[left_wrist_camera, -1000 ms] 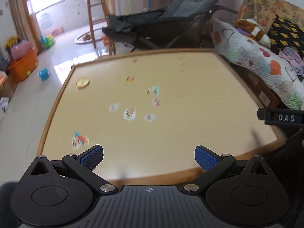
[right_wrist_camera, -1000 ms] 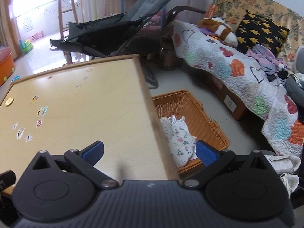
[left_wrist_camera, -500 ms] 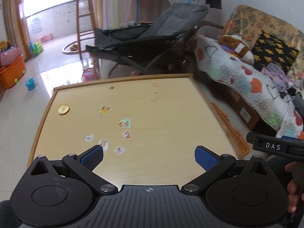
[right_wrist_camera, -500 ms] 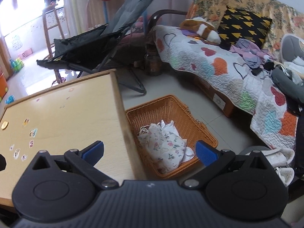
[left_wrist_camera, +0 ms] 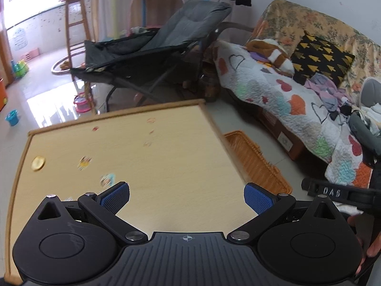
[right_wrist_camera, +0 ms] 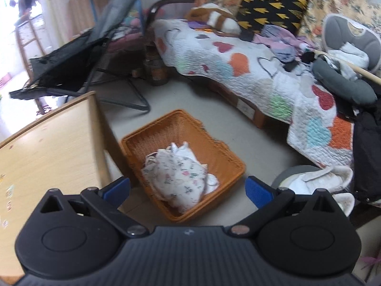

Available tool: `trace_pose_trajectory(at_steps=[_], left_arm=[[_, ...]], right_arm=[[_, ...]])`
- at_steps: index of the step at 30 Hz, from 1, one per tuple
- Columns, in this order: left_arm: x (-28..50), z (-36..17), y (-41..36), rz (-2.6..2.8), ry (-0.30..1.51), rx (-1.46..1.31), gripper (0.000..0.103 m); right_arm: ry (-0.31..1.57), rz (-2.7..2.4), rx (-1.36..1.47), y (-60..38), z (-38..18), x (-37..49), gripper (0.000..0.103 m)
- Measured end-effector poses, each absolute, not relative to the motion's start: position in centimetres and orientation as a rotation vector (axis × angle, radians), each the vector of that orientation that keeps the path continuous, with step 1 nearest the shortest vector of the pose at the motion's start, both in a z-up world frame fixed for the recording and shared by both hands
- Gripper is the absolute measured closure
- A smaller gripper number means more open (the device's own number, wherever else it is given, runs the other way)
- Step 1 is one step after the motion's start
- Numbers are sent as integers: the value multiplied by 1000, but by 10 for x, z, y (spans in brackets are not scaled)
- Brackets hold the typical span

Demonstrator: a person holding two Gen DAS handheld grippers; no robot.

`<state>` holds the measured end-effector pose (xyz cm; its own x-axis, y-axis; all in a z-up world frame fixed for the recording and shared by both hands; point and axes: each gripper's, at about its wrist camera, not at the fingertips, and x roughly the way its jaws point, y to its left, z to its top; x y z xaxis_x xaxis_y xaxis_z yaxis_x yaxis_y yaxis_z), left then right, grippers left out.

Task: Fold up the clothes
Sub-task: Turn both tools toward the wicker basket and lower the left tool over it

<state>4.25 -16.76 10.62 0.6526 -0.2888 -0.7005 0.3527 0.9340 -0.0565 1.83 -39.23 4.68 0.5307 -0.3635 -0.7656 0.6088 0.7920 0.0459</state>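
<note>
While basketed, clothes below right hand-held gripper

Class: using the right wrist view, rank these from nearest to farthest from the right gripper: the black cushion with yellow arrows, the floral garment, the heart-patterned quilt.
From the right gripper:
1. Floral garment, just ahead, in the orange basket.
2. Heart-patterned quilt, beyond, to the right.
3. Black cushion, farthest, top right.

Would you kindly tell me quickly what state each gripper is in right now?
Left gripper: open, holding nothing, over the table.
Right gripper: open, holding nothing, aimed at the clothes in the basket.
</note>
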Motion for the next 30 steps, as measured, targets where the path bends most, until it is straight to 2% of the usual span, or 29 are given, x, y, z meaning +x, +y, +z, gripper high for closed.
trace_pose_trajectory(at_steps=[18,30], left_arm=[[125,89,-286,-520,828,144,0],[175,39,-380,-546,914,175,0]], right_arm=[[823,-786,446,-447,24,12,0],[866,-752,440,-474,13,27,0]])
